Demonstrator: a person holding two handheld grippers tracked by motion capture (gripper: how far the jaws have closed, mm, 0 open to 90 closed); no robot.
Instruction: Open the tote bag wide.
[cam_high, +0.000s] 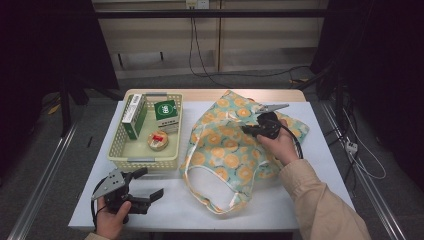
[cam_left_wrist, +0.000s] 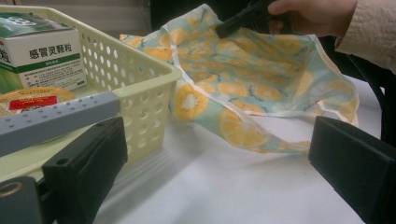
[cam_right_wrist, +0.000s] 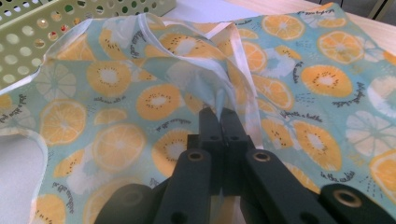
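right gripper (cam_high: 248, 129): pinched on bag (cam_high: 227, 150) rim, cloth raised | left gripper (cam_high: 150, 184): jaws wide, nothing between, near left | bag: tabletop (cam_high: 320, 165) centre, just right of basket (cam_high: 145, 161)

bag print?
Pale teal bag with orange citrus and kiwi slices, white trim; clearest in the right gripper view.

the cloth bag (cam_high: 235, 145) is pale teal, printed with orange citrus slices and white ones, edged in white trim. the perforated basket (cam_high: 120, 145) is pale yellow. in it a medicine box (cam_high: 166, 114) is green and white, another box (cam_high: 134, 116) likewise, and a round tin (cam_high: 159, 140) is tan with a red label. the table (cam_high: 165, 200) is white.
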